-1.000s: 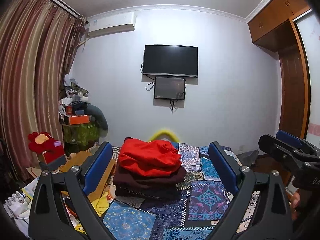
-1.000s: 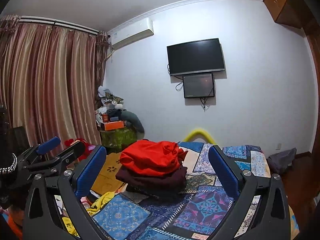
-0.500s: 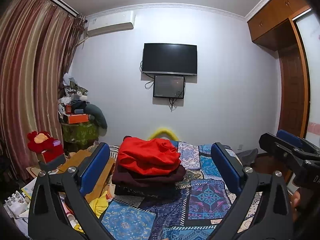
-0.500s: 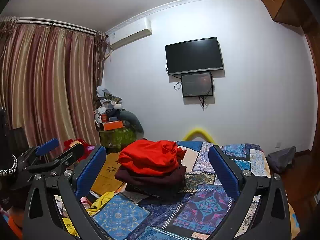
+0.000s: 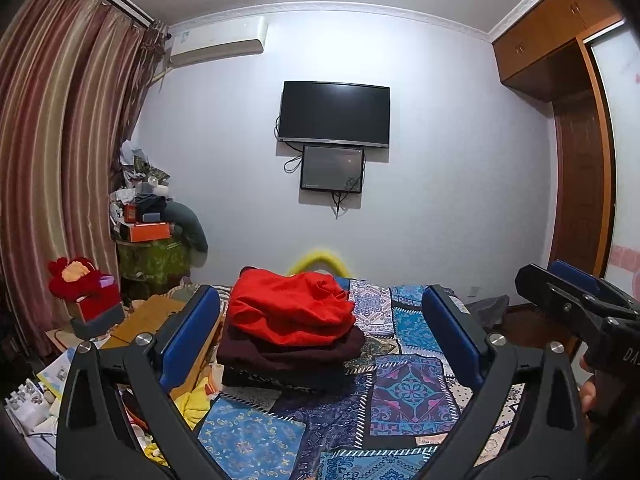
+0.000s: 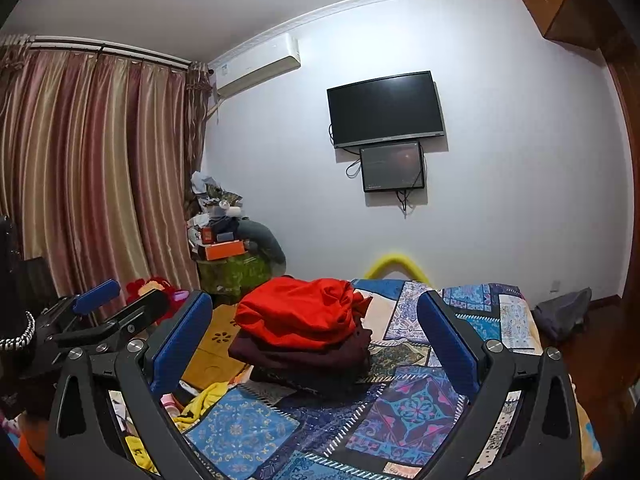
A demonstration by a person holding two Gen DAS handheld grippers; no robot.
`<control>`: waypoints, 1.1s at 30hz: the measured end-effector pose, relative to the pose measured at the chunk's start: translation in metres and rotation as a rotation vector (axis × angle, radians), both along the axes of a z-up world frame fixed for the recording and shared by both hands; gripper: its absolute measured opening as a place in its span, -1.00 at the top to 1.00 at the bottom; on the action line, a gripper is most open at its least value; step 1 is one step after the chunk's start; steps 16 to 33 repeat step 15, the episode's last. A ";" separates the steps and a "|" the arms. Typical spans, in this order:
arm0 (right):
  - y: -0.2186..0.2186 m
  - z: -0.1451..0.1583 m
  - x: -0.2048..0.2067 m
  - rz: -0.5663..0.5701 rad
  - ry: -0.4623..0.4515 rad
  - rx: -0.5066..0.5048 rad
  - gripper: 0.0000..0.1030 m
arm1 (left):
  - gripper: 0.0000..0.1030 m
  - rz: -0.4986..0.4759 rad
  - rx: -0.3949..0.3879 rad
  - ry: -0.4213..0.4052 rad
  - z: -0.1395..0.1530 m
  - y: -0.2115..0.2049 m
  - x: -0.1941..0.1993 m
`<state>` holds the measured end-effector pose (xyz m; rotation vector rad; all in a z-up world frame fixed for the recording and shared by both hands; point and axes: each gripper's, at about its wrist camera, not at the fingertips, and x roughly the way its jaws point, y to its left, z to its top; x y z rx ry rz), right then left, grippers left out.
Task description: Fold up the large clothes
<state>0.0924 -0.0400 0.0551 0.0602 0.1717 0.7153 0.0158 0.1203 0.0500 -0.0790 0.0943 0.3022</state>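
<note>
A stack of folded clothes lies on the patterned bedspread (image 5: 408, 392): a red garment (image 5: 290, 308) on top, a maroon one (image 5: 288, 354) under it and a dark one at the bottom. In the right wrist view the red garment (image 6: 300, 312) tops the same stack. My left gripper (image 5: 320, 320) is open and empty, held above the bed short of the stack. My right gripper (image 6: 314, 320) is open and empty too, level with the stack. Each gripper shows at the edge of the other's view: the right one (image 5: 576, 300) and the left one (image 6: 104, 312).
A wooden table (image 5: 144, 320) and yellow cloth (image 5: 196, 400) lie left of the bed. A cluttered stand (image 5: 152, 256) is by the striped curtains (image 5: 60, 160). A TV (image 5: 334, 114) hangs on the far wall. A wardrobe (image 5: 580, 160) stands right.
Both grippers have drifted slightly, so the stack sits a touch lower and closer in view. The clothes have not moved and both grippers stay open.
</note>
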 end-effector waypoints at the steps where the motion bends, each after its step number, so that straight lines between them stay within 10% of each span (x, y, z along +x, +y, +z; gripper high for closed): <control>1: 0.001 0.000 0.000 0.000 0.000 -0.001 -0.98 | -0.97 0.000 0.001 0.002 0.000 0.000 0.000; 33: 0.003 -0.003 0.002 0.002 0.006 -0.012 -0.98 | -0.97 -0.007 0.023 0.014 -0.004 -0.006 0.003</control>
